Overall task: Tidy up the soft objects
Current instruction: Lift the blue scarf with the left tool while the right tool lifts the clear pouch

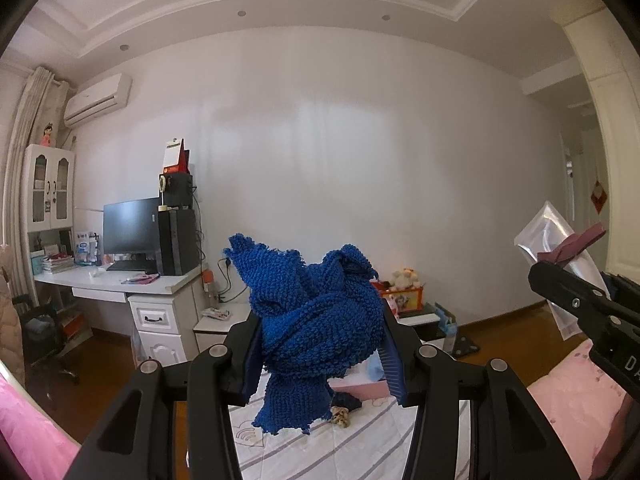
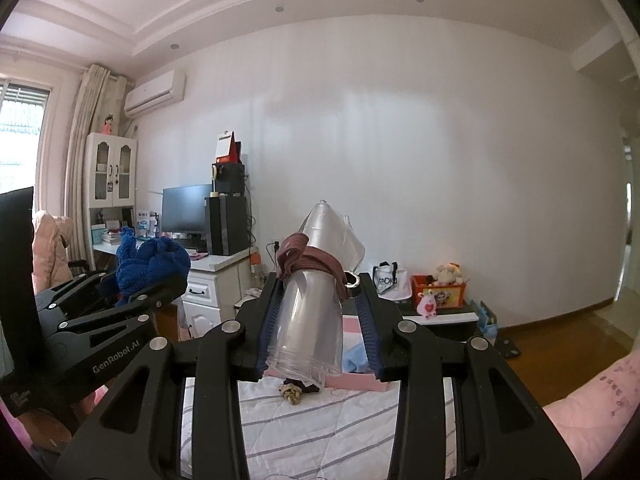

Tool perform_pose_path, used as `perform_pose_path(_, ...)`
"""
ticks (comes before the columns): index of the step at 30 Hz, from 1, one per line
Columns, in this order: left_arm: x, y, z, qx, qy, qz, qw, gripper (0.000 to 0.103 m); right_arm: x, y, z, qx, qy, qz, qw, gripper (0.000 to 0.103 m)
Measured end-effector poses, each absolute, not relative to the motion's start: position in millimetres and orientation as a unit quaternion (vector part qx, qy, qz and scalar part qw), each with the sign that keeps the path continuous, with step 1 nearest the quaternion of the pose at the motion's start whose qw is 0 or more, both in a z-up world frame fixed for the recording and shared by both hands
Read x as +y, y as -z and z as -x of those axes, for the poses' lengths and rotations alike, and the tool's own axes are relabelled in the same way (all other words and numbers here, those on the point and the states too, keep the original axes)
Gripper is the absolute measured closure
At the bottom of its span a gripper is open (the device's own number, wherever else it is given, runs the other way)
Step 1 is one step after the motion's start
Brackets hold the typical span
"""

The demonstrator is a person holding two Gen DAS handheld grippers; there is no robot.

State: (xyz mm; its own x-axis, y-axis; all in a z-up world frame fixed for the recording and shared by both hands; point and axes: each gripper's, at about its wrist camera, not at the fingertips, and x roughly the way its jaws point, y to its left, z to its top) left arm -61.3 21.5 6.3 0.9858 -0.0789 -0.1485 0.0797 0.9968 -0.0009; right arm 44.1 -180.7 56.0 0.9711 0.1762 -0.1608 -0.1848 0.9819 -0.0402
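Note:
A bunched blue knitted scarf (image 1: pixel 316 320) fills my left gripper (image 1: pixel 320 344), which is shut on it and held up above the bed; its loose end hangs down. From the right wrist view the scarf (image 2: pixel 152 264) and the left gripper (image 2: pixel 136 292) show at the left. My right gripper (image 2: pixel 320 320) is shut on a clear plastic pouch (image 2: pixel 316 304) with a maroon band (image 2: pixel 308 264) wound around it. In the left wrist view the pouch (image 1: pixel 556 240) and the right gripper (image 1: pixel 560 284) sit at the right edge.
Below lies a bed with a striped white sheet (image 2: pixel 320 424), a small leopard-print scrunchie (image 2: pixel 291 394) and a pink box (image 2: pixel 352 380) at its far end. A pink pillow (image 1: pixel 576 412) is at the right. A desk with a monitor (image 1: pixel 130 226) stands at the left wall.

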Motion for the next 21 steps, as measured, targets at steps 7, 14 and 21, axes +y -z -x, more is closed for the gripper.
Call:
perform_pose_path(7, 24.1, 4.0, 55.3, 0.075, 0.033, 0.004, 0.997, 0.057, -185.2, -54.0, -45.0, 0.081, -0.093, 0.028, 0.992, 0.069)
perform_pose_path(14, 21.0, 5.8, 53.4, 0.078, 0.029, 0.004, 0.997, 0.057, -186.7, -55.4, -45.1, 0.079, -0.090, 0.029, 0.992, 0.069)
perform_pose_path(21, 14.0, -5.6, 45.4, 0.085, 0.028, 0.004, 0.996, 0.057, -182.4, -54.5, -46.3, 0.082, -0.090, 0.031, 0.992, 0.069)
